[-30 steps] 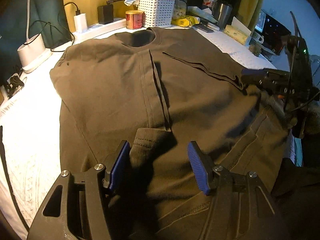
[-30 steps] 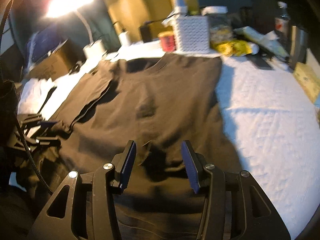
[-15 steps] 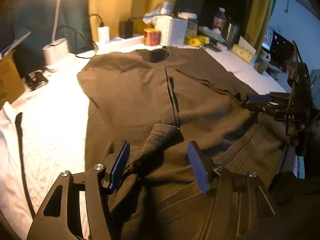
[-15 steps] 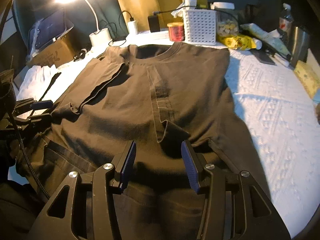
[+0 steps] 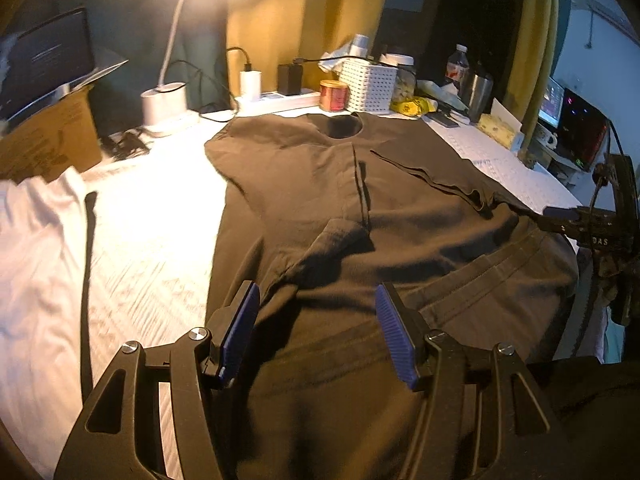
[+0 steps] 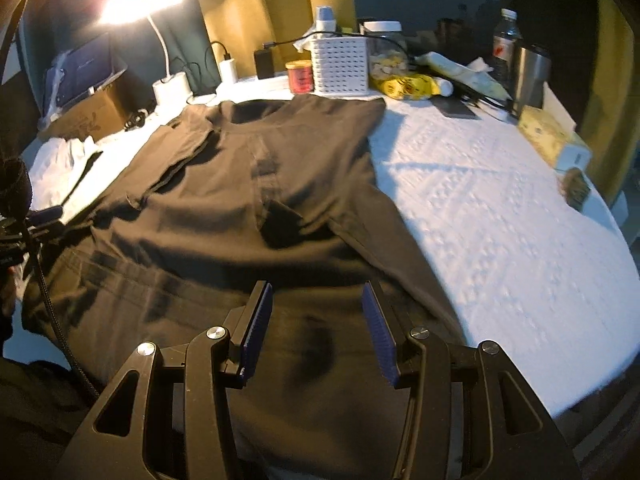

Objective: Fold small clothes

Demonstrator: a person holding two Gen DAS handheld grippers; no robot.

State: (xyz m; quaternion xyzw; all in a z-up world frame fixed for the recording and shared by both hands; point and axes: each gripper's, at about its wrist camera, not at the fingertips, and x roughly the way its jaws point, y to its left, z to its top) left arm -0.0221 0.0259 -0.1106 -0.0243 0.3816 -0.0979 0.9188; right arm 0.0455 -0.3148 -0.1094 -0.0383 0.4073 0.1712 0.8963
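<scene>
A dark brown T-shirt (image 5: 400, 216) lies on the white quilted surface (image 5: 152, 216), collar at the far end, both sides folded in toward the middle. It also shows in the right wrist view (image 6: 248, 208). My left gripper (image 5: 316, 332) is open and empty, low over the shirt's near hem, left of centre. My right gripper (image 6: 316, 328) is open and empty over the near hem on the right side. The right gripper also shows at the right edge of the left wrist view (image 5: 576, 220).
A white garment (image 5: 36, 248) lies at the left. At the back stand a lit lamp (image 5: 168, 96), a cardboard box (image 5: 44, 140), a red tin (image 5: 334, 96), a white basket (image 5: 370, 86), a steel tumbler (image 6: 532, 76) and other clutter.
Both grippers have pulled back toward the near hem, so more of the shirt and the lamp come into view. Both stay open and empty.
</scene>
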